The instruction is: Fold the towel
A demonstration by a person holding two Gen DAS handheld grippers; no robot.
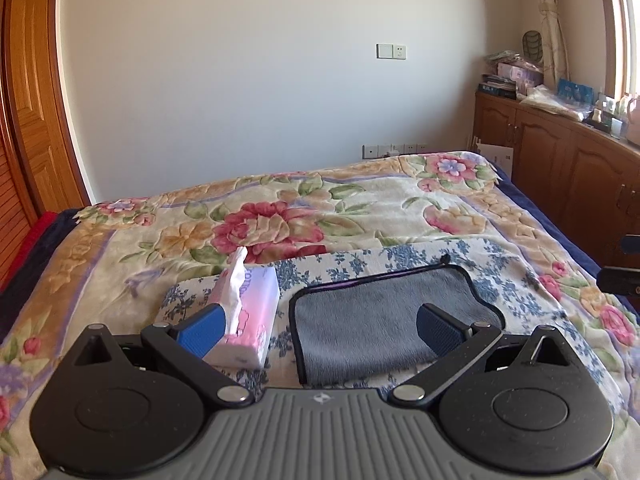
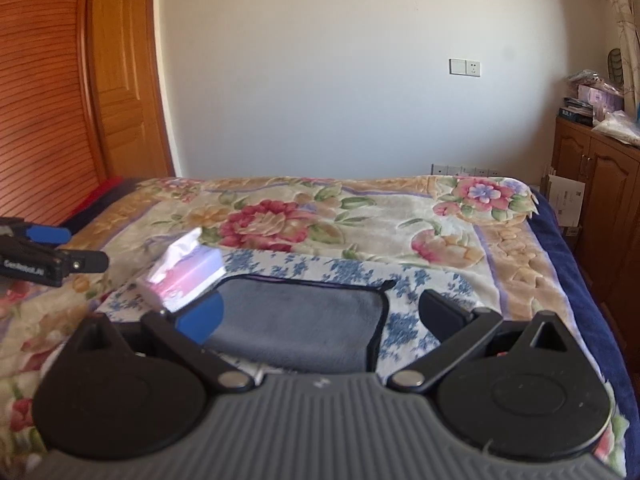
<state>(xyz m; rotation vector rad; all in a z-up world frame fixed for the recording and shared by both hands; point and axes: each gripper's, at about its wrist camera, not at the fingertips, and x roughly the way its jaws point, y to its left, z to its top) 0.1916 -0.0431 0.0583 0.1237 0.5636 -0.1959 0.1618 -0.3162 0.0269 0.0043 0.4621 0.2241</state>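
Observation:
A grey towel (image 1: pixel 380 320) with a black hem lies folded flat on a blue-flowered white cloth (image 1: pixel 404 256) on the bed. It also shows in the right wrist view (image 2: pixel 296 320). My left gripper (image 1: pixel 320 330) is open and empty, held just above the towel's near edge. My right gripper (image 2: pixel 320 318) is open and empty, also just above the towel's near edge. The left gripper's side (image 2: pixel 52 256) shows at the left of the right wrist view. The right gripper (image 1: pixel 624 272) shows at the right edge of the left wrist view.
A pink tissue box (image 1: pixel 248 320) stands just left of the towel, close to my left gripper's left finger; it also shows in the right wrist view (image 2: pixel 188 276). A floral blanket (image 1: pixel 280 216) covers the bed. Wooden cabinets (image 1: pixel 560 152) stand right, a wooden door (image 2: pixel 120 80) left.

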